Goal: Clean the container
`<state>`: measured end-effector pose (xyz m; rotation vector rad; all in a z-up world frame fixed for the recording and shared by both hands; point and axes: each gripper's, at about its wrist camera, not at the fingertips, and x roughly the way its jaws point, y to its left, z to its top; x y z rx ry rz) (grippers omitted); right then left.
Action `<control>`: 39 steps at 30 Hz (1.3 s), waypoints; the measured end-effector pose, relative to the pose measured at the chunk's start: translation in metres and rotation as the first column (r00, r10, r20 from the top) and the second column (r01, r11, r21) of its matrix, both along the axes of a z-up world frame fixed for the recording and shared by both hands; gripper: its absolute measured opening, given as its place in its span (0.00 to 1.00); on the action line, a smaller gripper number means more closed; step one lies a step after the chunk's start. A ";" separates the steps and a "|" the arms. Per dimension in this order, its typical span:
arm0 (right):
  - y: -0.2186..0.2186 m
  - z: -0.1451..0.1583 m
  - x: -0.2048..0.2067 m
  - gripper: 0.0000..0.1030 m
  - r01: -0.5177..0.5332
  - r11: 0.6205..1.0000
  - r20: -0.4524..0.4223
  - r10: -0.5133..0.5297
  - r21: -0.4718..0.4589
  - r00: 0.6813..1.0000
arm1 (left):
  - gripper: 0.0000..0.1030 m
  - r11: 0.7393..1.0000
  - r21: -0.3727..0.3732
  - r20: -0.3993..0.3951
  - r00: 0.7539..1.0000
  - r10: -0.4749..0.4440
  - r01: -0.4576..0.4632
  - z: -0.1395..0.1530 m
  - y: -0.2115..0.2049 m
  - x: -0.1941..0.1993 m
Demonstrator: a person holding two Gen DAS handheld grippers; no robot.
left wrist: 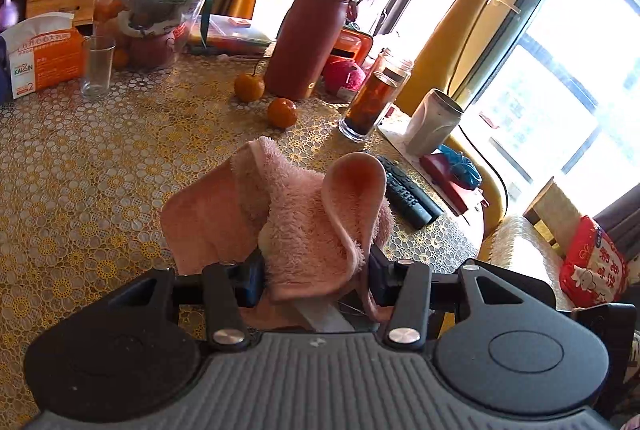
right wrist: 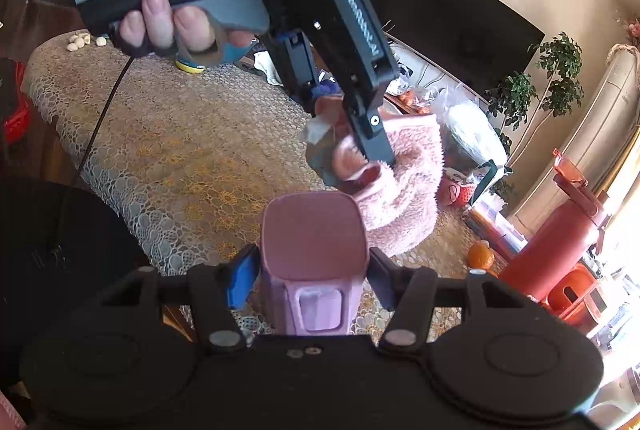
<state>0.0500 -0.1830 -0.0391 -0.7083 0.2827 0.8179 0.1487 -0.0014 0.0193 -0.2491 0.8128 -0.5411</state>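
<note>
A fluffy pink cloth [left wrist: 304, 214] is bunched between the fingers of my left gripper [left wrist: 316, 270], which is shut on it above the table. In the right wrist view a pink square container [right wrist: 314, 230] sits upright between the fingers of my right gripper [right wrist: 312, 278], shut on its sides, mouth facing the camera. The same pink cloth [right wrist: 400, 182] hangs from the left gripper [right wrist: 360, 150] just beyond and above the container's far right rim. A gloved hand [right wrist: 172, 18] holds the left gripper's handle.
The lace-covered table [left wrist: 80, 166] carries a red bottle [left wrist: 308, 46], two oranges [left wrist: 282, 112], a tea jar [left wrist: 374, 98], a glass [left wrist: 96, 66], a tissue box [left wrist: 40, 50], a remote [left wrist: 408, 190] and a bagged pot [left wrist: 148, 2]. A TV [right wrist: 452, 14] stands behind.
</note>
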 end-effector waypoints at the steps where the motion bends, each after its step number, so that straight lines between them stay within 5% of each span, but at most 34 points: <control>1: 0.001 0.000 0.000 0.57 -0.003 1.000 0.003 0.003 -0.003 1.000 | 0.47 1.000 0.008 0.002 1.000 -0.015 0.015 0.000 -0.004 -0.001; 11: -0.002 0.001 0.004 0.56 -0.032 0.999 -0.001 0.032 -0.019 0.999 | 0.47 0.994 0.104 -0.032 0.999 -0.009 0.013 -0.028 -0.024 0.027; 21: -0.022 0.012 0.031 0.56 -0.043 0.998 -0.109 0.048 0.044 0.993 | 0.47 0.986 0.160 -0.099 0.994 0.050 -0.034 -0.064 -0.026 0.062; 29: -0.035 0.016 0.043 0.58 -0.064 0.998 -0.122 0.067 0.022 0.990 | 0.47 0.987 0.156 -0.091 0.994 0.054 -0.039 -0.069 -0.026 0.061; 39: -0.028 0.018 0.046 0.61 -0.053 0.998 -0.089 0.049 -0.034 0.995 | 0.47 0.987 0.041 -0.079 0.984 0.161 -0.158 -0.054 0.015 0.046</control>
